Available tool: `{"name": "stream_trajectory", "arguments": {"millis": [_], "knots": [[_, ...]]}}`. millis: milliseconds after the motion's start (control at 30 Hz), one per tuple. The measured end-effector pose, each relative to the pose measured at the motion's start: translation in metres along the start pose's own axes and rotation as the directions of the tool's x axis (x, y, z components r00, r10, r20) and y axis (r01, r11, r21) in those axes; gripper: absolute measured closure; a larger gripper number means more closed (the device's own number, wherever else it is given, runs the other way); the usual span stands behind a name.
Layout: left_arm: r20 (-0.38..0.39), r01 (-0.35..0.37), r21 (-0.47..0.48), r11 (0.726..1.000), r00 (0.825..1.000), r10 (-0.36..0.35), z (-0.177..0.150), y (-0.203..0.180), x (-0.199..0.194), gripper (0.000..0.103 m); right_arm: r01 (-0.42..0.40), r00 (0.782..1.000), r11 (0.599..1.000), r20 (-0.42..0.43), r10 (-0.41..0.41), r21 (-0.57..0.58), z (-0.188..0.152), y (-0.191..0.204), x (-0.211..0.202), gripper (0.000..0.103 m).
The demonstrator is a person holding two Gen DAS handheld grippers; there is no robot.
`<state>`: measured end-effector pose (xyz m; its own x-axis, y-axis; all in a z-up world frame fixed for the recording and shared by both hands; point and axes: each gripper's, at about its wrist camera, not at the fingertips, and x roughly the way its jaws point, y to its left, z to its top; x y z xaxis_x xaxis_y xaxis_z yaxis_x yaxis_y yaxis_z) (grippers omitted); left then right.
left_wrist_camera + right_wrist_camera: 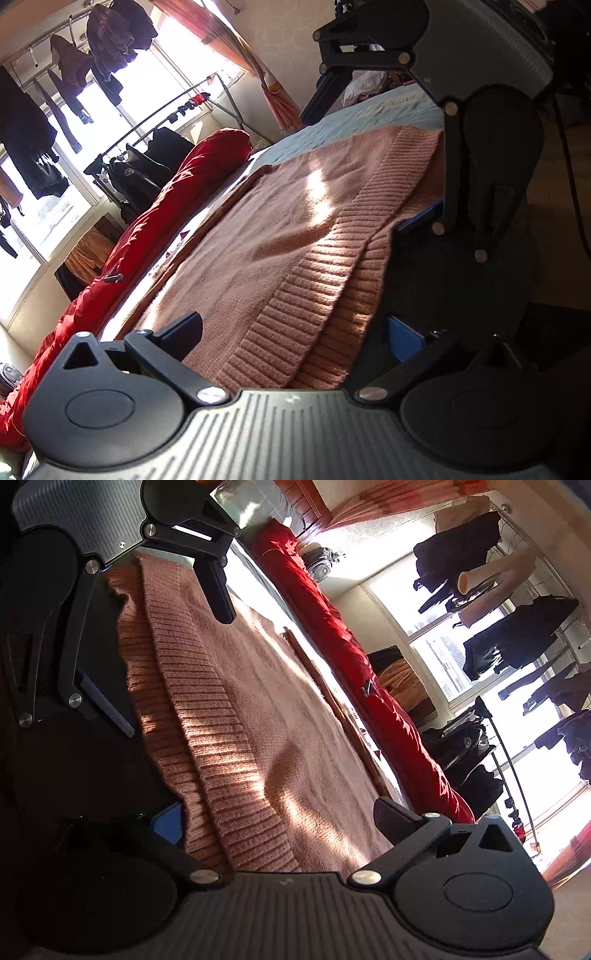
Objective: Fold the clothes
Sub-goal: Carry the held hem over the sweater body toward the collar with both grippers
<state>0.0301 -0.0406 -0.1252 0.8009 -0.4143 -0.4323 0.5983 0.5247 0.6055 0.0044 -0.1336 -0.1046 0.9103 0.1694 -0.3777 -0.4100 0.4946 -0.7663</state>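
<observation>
1. A pink sweater lies spread flat on the bed, its ribbed hem at the near edge, facing both grippers.
2. The left gripper has its fingers wide apart, straddling the hem at one end.
3. The right gripper is likewise spread, straddling the hem further along.
4. The hem runs across from one gripper to the other; the sweater's length stretches away towards the red duvet. Neither gripper is nearer.
</observation>
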Motion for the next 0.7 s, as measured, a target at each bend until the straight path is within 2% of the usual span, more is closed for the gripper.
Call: {"name": "stream_trajectory", "arguments": {"millis": [133,300,500,700], "knots": [[0.025,-0.05,0.007,0.999,0.998,0.05,0.007,0.002,0.004,0.001,0.022,1.0,0.999,0.019,-0.022,0.037,0.003,-0.012,-0.004,0.0],[0.046,-0.098,-0.019,0.995,0.994,0.099,0.012,0.015,-0.002,0.001,-0.008,1.0,0.999,0.009,0.008,0.048,0.0,-0.009,0.002,0.0],[0.052,-0.117,-0.014,0.993,0.992,0.117,0.017,0.02,-0.005,0.001,-0.016,1.0,0.992,0.016,0.014,0.129,0.004,-0.004,0.017,0.0],[0.02,-0.095,-0.028,0.995,0.995,0.095,0.011,0.018,-0.004,0.001,0.043,0.999,0.988,-0.015,-0.041,0.147,0.001,-0.013,0.022,0.0]]}}
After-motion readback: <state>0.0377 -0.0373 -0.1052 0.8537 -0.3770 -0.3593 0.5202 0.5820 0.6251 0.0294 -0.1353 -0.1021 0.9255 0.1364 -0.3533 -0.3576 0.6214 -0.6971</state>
